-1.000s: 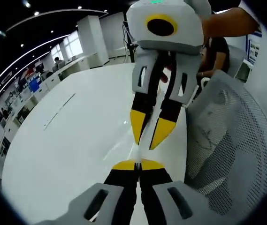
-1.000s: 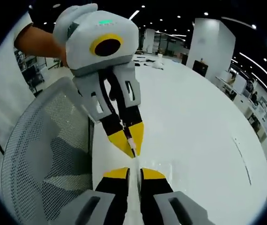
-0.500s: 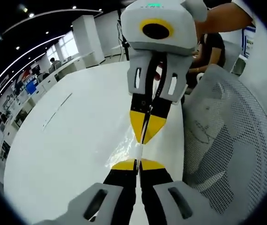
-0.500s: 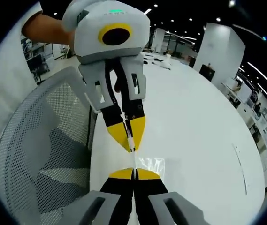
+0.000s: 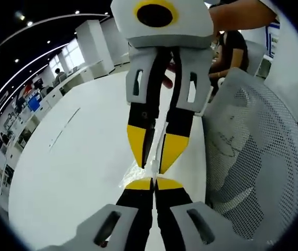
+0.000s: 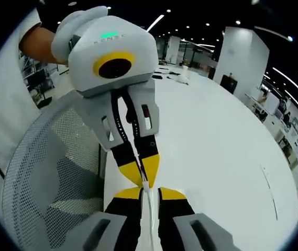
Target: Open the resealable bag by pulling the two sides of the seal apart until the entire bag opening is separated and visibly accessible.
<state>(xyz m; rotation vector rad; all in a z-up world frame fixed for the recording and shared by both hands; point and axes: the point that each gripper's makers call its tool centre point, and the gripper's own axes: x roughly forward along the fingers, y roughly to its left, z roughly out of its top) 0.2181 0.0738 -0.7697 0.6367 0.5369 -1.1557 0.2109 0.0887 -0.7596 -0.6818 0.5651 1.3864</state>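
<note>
Two grippers meet above the white table (image 5: pixel 75 157). Left gripper view: left gripper (image 5: pixel 153 183) clamped on clear bag (image 5: pixel 152 166), right gripper's jaws parted beside it. Right gripper view: right gripper (image 6: pixel 149 192) slightly open around the film (thin, slippery, floppy; pinch just below seal).

Left gripper view: camera rides low behind its own black, yellow-tipped left tongs (image 5: pixel 153 183), facing across the glossy white table (image 5: pixel 75 157) toward the opposing grey-and-yellow right tongs (image 5: pixel 152 157), very near, tip to tip. Right gripper view: mirror placement behind the right tongs (image 6: pixel 149 192), facing the left tongs (image 6: pixel 142 175) head-on. Shared ground: the table, the grey mesh office chair back (image 5: pixel 253 151) (image 6: pixel 49 167), and the meeting point of the tips.
</note>
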